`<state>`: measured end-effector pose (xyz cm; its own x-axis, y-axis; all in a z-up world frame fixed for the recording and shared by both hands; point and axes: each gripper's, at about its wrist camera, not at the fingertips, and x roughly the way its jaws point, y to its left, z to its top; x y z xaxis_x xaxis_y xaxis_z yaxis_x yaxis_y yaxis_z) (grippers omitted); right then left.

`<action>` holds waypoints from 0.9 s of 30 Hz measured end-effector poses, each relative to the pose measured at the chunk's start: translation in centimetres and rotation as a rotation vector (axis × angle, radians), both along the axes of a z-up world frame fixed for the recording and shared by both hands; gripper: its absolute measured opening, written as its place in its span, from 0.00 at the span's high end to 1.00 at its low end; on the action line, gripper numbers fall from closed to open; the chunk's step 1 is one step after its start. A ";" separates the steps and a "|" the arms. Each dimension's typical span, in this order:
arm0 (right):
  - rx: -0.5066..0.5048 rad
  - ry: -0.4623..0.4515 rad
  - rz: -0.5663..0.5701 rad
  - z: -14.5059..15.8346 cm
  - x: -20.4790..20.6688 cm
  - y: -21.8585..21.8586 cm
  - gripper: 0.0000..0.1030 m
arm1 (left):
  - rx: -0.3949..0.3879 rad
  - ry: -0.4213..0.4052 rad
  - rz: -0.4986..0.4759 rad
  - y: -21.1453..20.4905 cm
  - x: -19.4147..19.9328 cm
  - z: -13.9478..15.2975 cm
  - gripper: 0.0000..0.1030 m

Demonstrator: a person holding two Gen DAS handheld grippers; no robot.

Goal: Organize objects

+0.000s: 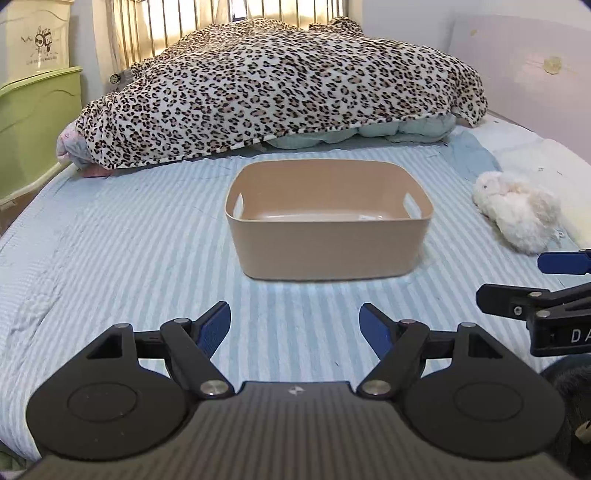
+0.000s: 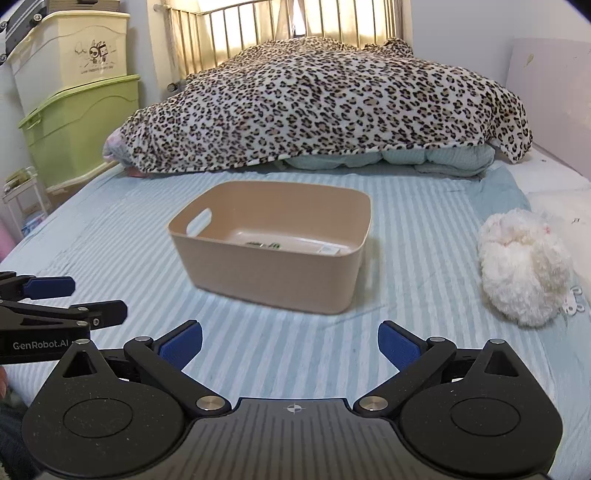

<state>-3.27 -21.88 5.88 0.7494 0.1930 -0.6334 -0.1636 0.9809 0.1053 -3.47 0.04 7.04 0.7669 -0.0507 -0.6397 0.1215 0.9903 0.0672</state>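
Here, at the far left of your left wrist view, a green storage box (image 1: 37, 122) stands beside the bed with a cream box (image 1: 37, 33) stacked on it. Your left gripper (image 1: 295, 328) fills the bottom centre of that frame, its blue-padded fingers (image 1: 216, 325) spread wide apart and holding nothing, hovering over the striped blue sheet (image 1: 129, 240). Just above it, in the middle of the frame, the tan bin (image 1: 328, 240) sits on the sheet with its open top facing up and a handle slot in each end wall. Behind the bin, a leopard-print blanket (image 1: 280, 92) is heaped across the upper half of the frame. To the right of the bin and well apart from it, a white plush toy (image 1: 517, 214) lies on the sheet.

In your right wrist view the bin appears left of centre, and a flat white item (image 2: 295, 243) with dark markings lies on its floor; you cannot tell what it is. The plush toy sits at middle right. Your right gripper (image 2: 290, 345) at bottom centre is released too, fingers splayed and nothing between them, while your left gripper pokes in at the lower left edge.
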 end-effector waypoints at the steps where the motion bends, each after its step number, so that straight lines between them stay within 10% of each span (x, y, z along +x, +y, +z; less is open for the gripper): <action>1: 0.005 0.003 0.003 -0.1 -0.4 -0.1 0.00 | 0.007 0.001 -0.001 -0.1 -0.3 0.0 0.25; 27: 0.020 0.032 0.043 -0.3 -4.7 -0.8 0.00 | 0.020 0.014 -0.016 -1.5 -5.6 -0.3 0.25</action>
